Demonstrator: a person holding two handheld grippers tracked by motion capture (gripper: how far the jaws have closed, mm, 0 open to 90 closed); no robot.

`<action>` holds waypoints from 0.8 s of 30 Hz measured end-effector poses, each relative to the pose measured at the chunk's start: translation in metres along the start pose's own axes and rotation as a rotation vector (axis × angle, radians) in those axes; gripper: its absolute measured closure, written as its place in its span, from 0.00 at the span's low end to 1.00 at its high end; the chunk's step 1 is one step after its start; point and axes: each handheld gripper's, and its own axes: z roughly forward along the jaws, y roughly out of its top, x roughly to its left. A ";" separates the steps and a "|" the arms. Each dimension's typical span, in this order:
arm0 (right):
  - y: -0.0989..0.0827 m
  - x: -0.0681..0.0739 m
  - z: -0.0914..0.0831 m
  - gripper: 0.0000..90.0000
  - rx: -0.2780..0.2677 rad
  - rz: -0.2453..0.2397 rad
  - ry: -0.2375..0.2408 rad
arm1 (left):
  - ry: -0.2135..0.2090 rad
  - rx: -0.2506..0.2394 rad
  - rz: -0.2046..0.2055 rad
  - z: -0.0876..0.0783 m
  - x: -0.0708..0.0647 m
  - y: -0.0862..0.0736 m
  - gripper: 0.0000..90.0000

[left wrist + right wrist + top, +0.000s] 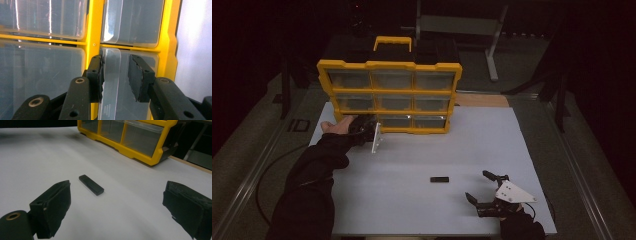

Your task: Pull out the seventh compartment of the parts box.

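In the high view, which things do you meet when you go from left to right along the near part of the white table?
Dark sleeve → small black stick → right tongs, open.

Your left arm reaches forward, sleeve dark, hand wrapped round the left hand-held gripper [368,131]; its jaws stand partly closed, a gap showing beside one pad. Your right hand-held gripper [486,187] sits low and near you, jaws spread wide.
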 end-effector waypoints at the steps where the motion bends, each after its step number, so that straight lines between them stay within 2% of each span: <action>1: 0.000 0.000 -0.001 0.09 0.001 0.005 -0.001 | 0.003 0.003 0.003 0.000 0.000 0.000 0.76; 2: 0.000 0.000 -0.001 0.09 0.001 0.005 -0.001 | 0.005 0.007 0.005 0.000 0.001 0.001 0.76; 4: 0.000 -0.001 -0.001 0.09 0.001 0.012 0.000 | 0.007 0.008 0.005 0.000 0.003 0.001 0.82; 13: 0.000 -0.002 -0.001 0.09 -0.004 0.014 -0.008 | -0.024 0.029 0.017 -0.001 0.007 0.004 0.83; 15: 0.000 -0.002 -0.002 0.09 -0.005 0.018 -0.009 | -0.015 0.022 0.026 -0.003 0.008 0.004 0.84; 17: 0.000 -0.003 -0.002 0.09 -0.006 0.016 -0.011 | -0.036 0.032 0.043 -0.007 0.010 0.004 0.84; 23: 0.000 -0.002 -0.002 0.09 -0.009 0.019 -0.011 | -0.044 0.025 0.042 -0.013 0.008 0.004 0.84; 24: 0.000 -0.002 -0.003 0.09 -0.009 0.019 -0.013 | -0.046 0.021 0.030 -0.015 0.007 0.004 0.84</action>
